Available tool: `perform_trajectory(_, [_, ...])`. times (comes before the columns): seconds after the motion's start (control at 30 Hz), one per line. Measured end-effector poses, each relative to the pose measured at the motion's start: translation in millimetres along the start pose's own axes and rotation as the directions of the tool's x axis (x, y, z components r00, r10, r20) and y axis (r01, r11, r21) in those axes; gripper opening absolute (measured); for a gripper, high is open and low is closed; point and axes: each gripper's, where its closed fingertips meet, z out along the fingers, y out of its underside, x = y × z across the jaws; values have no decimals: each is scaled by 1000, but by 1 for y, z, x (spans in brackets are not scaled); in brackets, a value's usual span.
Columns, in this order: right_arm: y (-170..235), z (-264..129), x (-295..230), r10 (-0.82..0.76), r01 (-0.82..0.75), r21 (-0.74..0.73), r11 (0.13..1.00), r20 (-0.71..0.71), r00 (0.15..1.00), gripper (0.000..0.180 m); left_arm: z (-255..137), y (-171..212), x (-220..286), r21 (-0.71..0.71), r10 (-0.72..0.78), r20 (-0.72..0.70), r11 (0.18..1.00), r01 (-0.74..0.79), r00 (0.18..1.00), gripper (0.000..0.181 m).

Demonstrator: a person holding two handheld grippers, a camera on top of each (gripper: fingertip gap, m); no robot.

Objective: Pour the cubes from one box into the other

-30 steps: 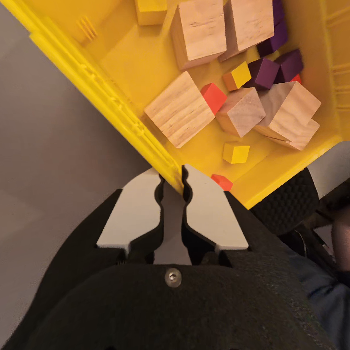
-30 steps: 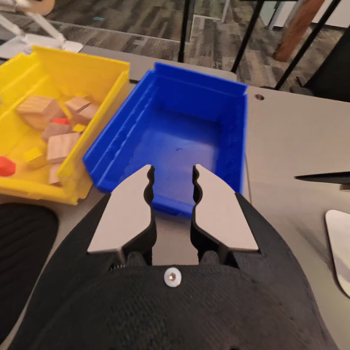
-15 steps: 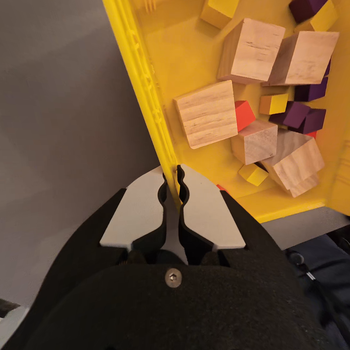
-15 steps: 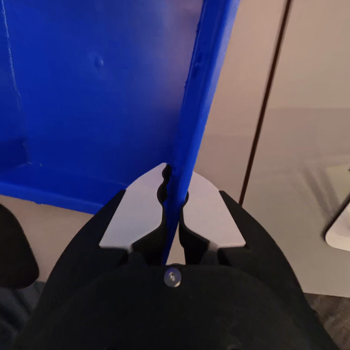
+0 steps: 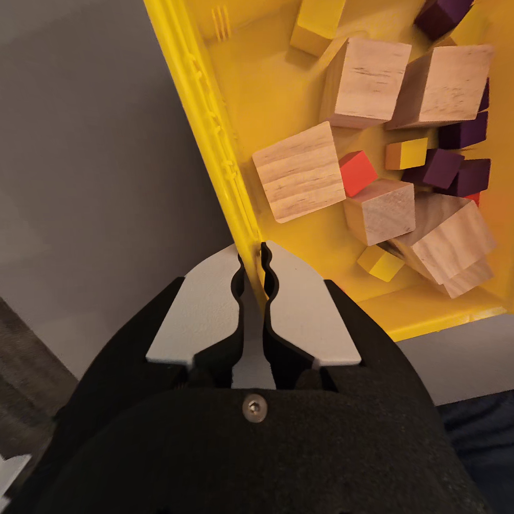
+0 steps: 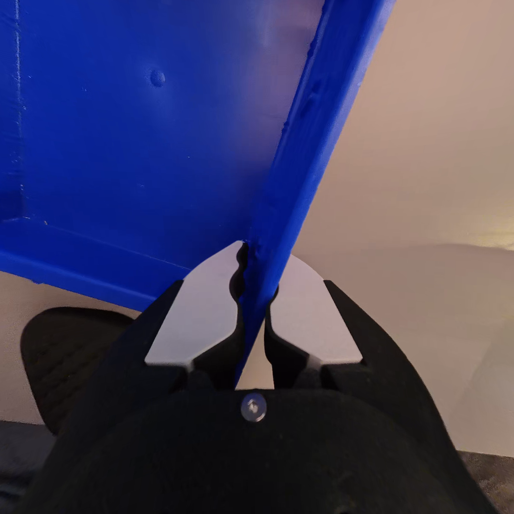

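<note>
My left gripper (image 5: 251, 251) is shut on the left side wall of the yellow box (image 5: 214, 155). The box holds several cubes: large plain wooden ones (image 5: 299, 172), small red ones (image 5: 357, 172), small yellow ones (image 5: 379, 262) and purple ones (image 5: 442, 171), gathered toward its right side. My right gripper (image 6: 260, 257) is shut on the right side wall of the blue box (image 6: 306, 139). The part of the blue box's inside (image 6: 139, 125) that shows holds no cubes. Neither view shows the other box.
The grey table top (image 5: 97, 167) lies left of the yellow box, with its edge and dark carpet at the lower left. A light table surface (image 6: 417, 194) lies right of the blue box. A black textured object (image 6: 69, 347) sits below the blue box's front edge.
My right gripper moved in from in front of the blue box and shut on its right wall. My left gripper stayed shut on the yellow box, whose wall now stands steeper in view.
</note>
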Motion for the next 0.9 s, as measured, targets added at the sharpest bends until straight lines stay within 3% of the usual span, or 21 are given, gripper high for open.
perform_trajectory(0.13, [-2,1,-26,-18,18,2,1000,17,1000,11,-1,6,-15,40,-38,-51,998,40,998,7])
perform_trajectory(0.43, [6,0,-57,-73,74,-12,997,42,996,17,-3,14,-38,51,-22,-17,998,23,1000,7])
perform_trajectory(0.9, [21,-3,-56,-177,181,-46,982,79,981,18,-3,17,-46,61,-37,-17,997,38,999,7])
